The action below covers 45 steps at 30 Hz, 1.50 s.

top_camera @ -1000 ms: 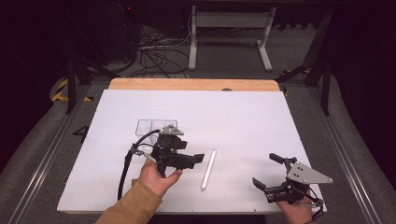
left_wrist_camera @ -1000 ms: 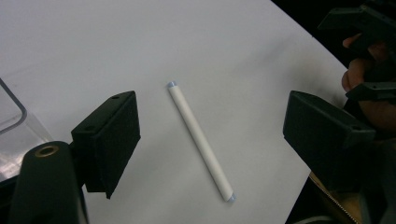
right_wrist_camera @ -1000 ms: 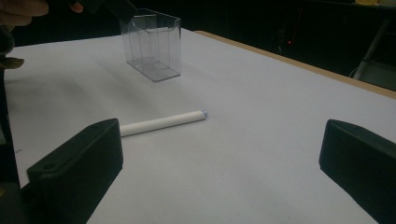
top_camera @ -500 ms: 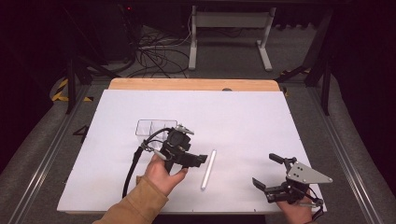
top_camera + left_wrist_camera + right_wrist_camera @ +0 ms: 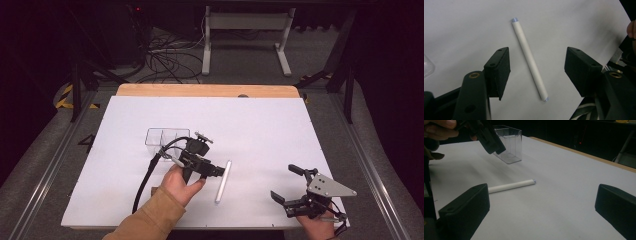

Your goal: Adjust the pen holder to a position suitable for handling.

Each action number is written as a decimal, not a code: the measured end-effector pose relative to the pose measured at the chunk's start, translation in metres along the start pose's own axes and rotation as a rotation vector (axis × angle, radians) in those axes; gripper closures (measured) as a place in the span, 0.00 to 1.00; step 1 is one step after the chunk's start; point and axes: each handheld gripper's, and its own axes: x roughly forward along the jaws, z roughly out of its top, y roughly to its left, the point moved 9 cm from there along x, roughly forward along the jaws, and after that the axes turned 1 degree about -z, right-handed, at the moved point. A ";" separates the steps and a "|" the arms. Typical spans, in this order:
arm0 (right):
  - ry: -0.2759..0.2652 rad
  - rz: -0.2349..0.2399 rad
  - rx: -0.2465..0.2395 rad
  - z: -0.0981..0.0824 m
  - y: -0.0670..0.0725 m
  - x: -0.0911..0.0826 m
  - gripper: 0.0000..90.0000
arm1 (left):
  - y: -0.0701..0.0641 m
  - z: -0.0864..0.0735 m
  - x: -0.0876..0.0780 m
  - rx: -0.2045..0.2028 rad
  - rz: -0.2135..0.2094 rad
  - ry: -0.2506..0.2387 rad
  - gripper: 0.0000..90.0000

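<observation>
Left gripper view looks straight down between its two black jaws at a thin white stick [image 5: 529,59] lying flat on the white table [image 5: 461,27]. The left gripper [image 5: 537,72] has just been closing; its jaws stand part-way apart with the stick between them, clear space on both sides, nothing pressed yet.

In the high view the stick [image 5: 223,181] lies near the middle of the table [image 5: 300,125], slightly toward the near edge, just right of the left gripper [image 5: 220,171]. A clear plastic box [image 5: 167,136] stands farther off, to the left. The right gripper [image 5: 287,187] rests at the near right corner, well apart from the stick, jaws spread wide and empty.

The stick looks light, stiff and smooth, a round rod with small bluish caps at the ends. Being round, it would likely roll or skate away if one pad touches first. The best hold is probably across its middle, pads square to its length, so it stays balanced and does not tip when lifted. It seems thin enough to snap under a hard squeeze.
</observation>
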 end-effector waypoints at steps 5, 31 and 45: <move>-0.004 0.001 0.000 0.001 0.001 0.000 0.00 | 0.003 0.001 0.007 -0.021 0.004 0.029 0.46; 0.000 0.005 -0.002 0.000 0.002 0.001 0.00 | 0.008 0.002 0.054 -0.046 0.091 0.203 0.55; 0.004 0.008 -0.004 -0.001 0.002 0.002 0.00 | 0.007 0.008 0.066 -0.093 0.089 0.239 0.69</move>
